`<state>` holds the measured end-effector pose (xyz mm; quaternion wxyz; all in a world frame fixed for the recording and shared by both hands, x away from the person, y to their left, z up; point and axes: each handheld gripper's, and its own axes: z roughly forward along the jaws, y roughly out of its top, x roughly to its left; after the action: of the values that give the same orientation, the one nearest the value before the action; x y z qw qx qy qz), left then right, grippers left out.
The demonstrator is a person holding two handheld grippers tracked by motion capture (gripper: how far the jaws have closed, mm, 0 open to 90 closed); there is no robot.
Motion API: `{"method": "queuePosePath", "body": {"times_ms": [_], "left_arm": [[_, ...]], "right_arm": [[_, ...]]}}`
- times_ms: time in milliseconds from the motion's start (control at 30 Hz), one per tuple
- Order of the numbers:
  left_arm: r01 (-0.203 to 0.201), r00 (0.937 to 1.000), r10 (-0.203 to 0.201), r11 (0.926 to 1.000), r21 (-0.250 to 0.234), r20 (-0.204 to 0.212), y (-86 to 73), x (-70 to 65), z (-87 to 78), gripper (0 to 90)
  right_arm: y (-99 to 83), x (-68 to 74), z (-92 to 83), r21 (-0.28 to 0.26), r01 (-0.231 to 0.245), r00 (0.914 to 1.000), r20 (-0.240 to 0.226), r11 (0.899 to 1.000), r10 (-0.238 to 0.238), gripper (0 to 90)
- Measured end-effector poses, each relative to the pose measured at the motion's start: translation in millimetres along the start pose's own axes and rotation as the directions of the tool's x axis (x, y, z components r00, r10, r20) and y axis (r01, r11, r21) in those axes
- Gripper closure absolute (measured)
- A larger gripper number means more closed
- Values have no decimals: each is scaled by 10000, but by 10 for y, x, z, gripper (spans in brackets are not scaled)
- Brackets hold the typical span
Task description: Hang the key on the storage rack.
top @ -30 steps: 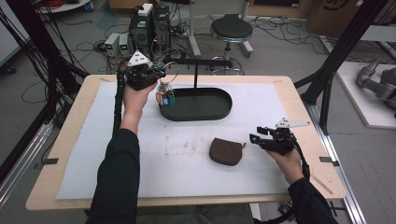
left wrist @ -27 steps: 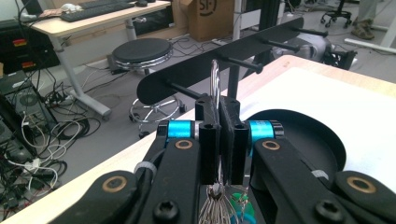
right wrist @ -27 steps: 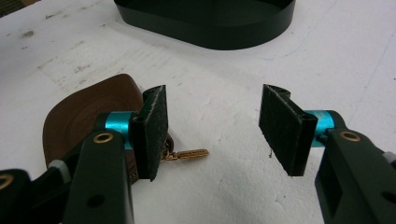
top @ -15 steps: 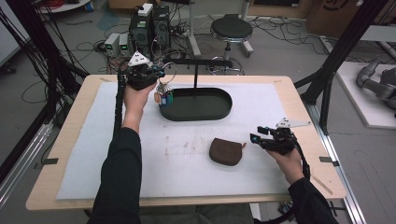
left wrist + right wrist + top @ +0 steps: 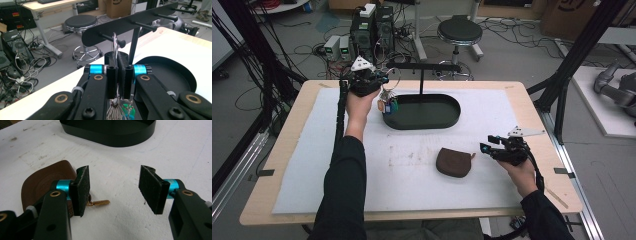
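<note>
My left gripper (image 5: 383, 84) (image 5: 120, 60) is shut on a metal key ring (image 5: 115, 43). A bunch of keys with coloured tags (image 5: 388, 104) (image 5: 117, 109) hangs below the jaws. The ring's top sits at the leftmost peg (image 5: 109, 39) of the black rack bar (image 5: 422, 66) (image 5: 130, 23); whether it is hooked over the peg I cannot tell. My right gripper (image 5: 487, 144) (image 5: 113, 188) hovers open just above the white mat, with nothing between its pads. A brown leather pouch (image 5: 453, 161) (image 5: 41, 182) lies right beside it, with its gold zipper pull (image 5: 98, 202) by the left pad.
The rack stands in a black oval tray (image 5: 422, 112) (image 5: 175, 72) (image 5: 110, 133) at the back middle of the mat. A round stool (image 5: 459, 31), computers and cables sit on the floor beyond the table's far edge.
</note>
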<state>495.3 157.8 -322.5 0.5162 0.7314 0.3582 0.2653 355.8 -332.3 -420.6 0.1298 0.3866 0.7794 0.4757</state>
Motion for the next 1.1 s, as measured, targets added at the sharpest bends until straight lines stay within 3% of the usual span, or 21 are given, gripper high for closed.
{"method": "queuePosePath", "body": {"times_ms": [400,933,1100], "left_arm": [[287,9996,-288,9996,-70,-73,-18,24,15,862],[361,9992,-360,9993,87,-146,-56,20,43,858],[533,9984,-534,9986,-34,-190,-68,25,23,803]], "right_arm": [[1,2,3,-10,13,10000,13,10000,-13,435],[2,0,6,-26,24,10000,-8,10000,-24,435],[2,0,5,-24,2,10000,3,10000,-2,435]]}}
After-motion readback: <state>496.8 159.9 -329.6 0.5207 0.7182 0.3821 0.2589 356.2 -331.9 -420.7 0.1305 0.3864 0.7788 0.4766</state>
